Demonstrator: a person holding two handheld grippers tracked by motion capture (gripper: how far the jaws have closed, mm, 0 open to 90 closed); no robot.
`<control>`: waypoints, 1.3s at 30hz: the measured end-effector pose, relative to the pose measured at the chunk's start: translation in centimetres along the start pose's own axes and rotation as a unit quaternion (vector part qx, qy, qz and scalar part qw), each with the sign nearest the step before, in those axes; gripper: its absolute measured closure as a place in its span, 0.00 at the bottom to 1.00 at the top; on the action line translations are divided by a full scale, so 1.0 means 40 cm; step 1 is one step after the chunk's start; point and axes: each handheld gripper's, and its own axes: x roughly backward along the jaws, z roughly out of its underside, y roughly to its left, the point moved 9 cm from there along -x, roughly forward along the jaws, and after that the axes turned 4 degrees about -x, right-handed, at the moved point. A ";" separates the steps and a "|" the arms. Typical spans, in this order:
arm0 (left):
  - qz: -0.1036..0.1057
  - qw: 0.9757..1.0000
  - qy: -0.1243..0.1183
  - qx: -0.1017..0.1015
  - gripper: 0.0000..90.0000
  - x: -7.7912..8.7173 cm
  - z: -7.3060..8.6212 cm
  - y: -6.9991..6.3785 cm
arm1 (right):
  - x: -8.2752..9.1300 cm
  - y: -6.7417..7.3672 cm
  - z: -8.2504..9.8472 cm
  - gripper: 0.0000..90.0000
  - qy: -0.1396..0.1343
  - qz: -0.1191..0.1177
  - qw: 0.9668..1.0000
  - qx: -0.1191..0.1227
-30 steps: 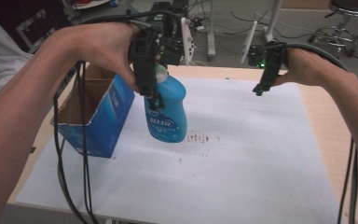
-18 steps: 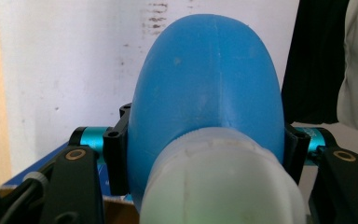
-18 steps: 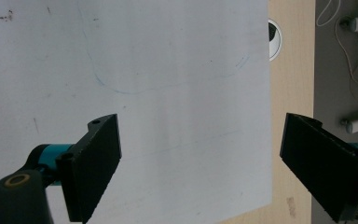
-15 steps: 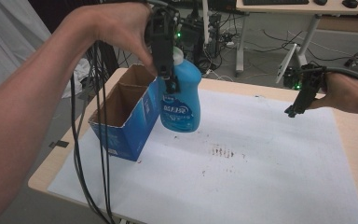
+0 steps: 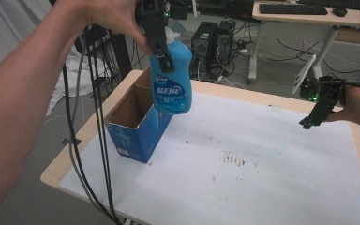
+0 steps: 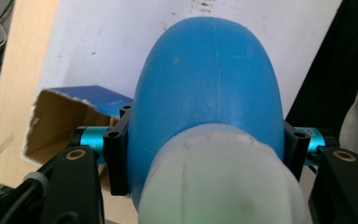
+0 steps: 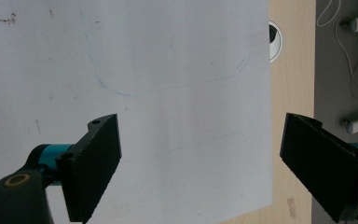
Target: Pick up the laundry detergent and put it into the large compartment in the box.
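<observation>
Left gripper (image 5: 161,49) clamps blue bottle (image 5: 171,77) at upper body, holding it in air above open box (image 5: 138,124) at table's (image 5: 206,86) left edge. Box interior: nothing visible. Right gripper (image 7: 200,163) wide, holding nothing, over white sheet (image 5: 262,154).

The bottle (image 5: 171,77) is made of smooth blue plastic with a soft sheen, and a printed label is carried on its side; its cap (image 6: 221,186) is of pale, translucent plastic. The box (image 5: 138,123) is of cardboard, glossy blue print outside and raw brown inside, with a torn rim. The table (image 5: 281,101) is of light wood and is covered by a matt white paper sheet (image 5: 262,154), marked with dark smudges. The pads (image 7: 95,161) are of matt black ribbed rubber.
</observation>
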 end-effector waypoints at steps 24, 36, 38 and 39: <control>-0.037 0.980 0.024 0.193 0.42 0.020 0.217 0.107 | -0.022 0.007 -0.008 0.13 0.008 -0.003 1.000 0.008; -0.021 0.974 0.038 0.222 0.42 -0.036 0.238 0.099 | -0.032 0.014 -0.014 0.13 0.008 -0.006 1.000 0.012; -0.020 0.974 0.033 0.224 0.42 -0.059 0.238 0.098 | -0.034 0.014 -0.012 0.13 0.010 -0.007 1.000 0.013; -0.019 0.974 0.035 0.222 0.42 -0.070 0.241 0.098 | -0.035 0.016 -0.012 0.13 0.011 -0.007 1.000 0.011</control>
